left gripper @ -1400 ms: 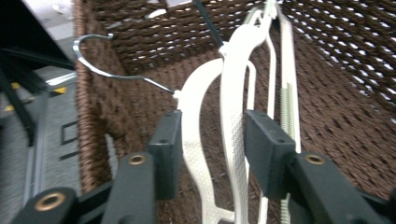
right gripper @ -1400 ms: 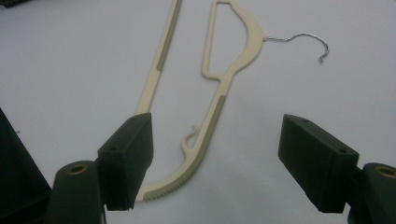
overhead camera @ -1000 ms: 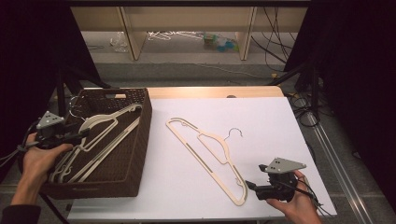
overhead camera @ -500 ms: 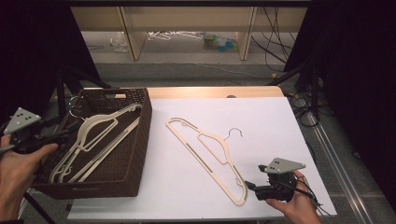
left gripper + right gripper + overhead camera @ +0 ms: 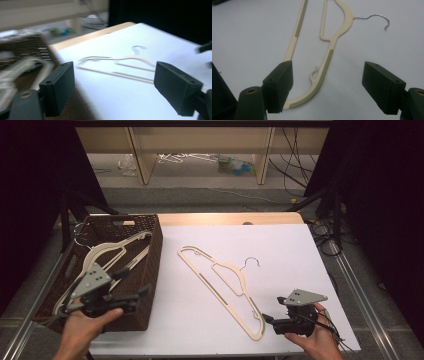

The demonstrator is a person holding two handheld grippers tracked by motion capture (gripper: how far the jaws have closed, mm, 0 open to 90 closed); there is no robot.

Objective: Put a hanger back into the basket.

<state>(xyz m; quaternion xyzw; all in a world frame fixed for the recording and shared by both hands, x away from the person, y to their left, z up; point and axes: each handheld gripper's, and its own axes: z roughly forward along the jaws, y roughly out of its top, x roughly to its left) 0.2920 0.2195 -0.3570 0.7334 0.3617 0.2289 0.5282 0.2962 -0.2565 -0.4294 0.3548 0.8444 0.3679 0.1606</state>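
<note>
A cream hanger (image 5: 242, 274) with a wire hook lies slantwise on the white tabletop (image 5: 290, 255). My right gripper (image 5: 268, 323) rests at its near end, open; in the right gripper view the hanger's curved end (image 5: 325, 67) lies between the jaws, close to the left one, and neither pad touches it. A dark wicker basket (image 5: 154, 251) on the left holds more cream hangers (image 5: 107, 251). My left gripper (image 5: 137, 282) hovers over the basket's near right corner and points right toward the hanger (image 5: 135, 58). Its jaws have just been opening and nothing is between them.
The basket's right wall stands between my left gripper and the white sheet. A bare wooden strip (image 5: 225, 218) runs along the table's far edge. Beyond are shelf legs and floor clutter (image 5: 235, 165); cables (image 5: 322, 232) hang at the right.
My left gripper swung from beyond the basket's left side to over its near right corner, and its jaws spread wider. The right gripper and the table hanger stayed put.
</note>
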